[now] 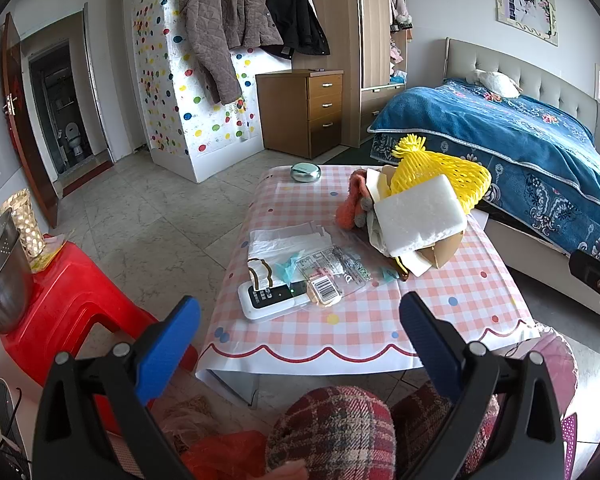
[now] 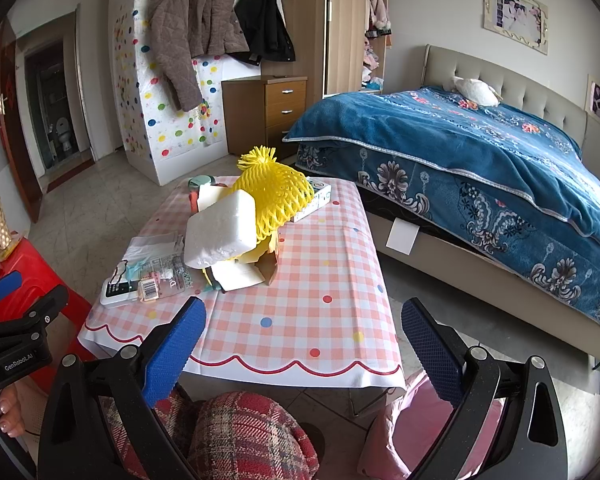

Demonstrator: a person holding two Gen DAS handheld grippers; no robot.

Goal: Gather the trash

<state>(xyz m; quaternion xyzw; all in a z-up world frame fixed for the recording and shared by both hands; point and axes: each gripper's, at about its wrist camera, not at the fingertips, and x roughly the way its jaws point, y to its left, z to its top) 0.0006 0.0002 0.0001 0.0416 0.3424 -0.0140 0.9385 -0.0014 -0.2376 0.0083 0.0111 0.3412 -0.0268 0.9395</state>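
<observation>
We hold the left hand-held gripper (image 1: 300, 344) low in front of the counter (image 1: 440, 312), and its two blue bumpy fingers (image 1: 168, 348) are spread wide with nothing between them. The right hand-held gripper (image 2: 304, 348) is the same: blue fingers far apart, holding nothing, just before the counter's near edge. The counter wears a smooth pink and white checked cloth (image 2: 300, 280) with small colored dots and a wavy red line along its edge. The trash sits in a pile on the far half. We see a chunky white foam block (image 1: 420, 216) with a grainy face, leaning on a yellow foam net (image 1: 444, 172) full of little holes with a frilly top. Under them are bent brown cardboard pieces (image 1: 440, 256). Next to that lie flat, shiny clear plastic wrappers (image 1: 332, 268) with a barcode, partly over a white remote control (image 1: 276, 296). A crinkly white plastic bag (image 1: 284, 240) lies just behind them. A round gray tin (image 1: 305, 171) sits at the far end. Beside the counter is a red plastic stool (image 1: 72, 292) and a bed (image 2: 480, 160) with a fuzzy blue blanket.
</observation>
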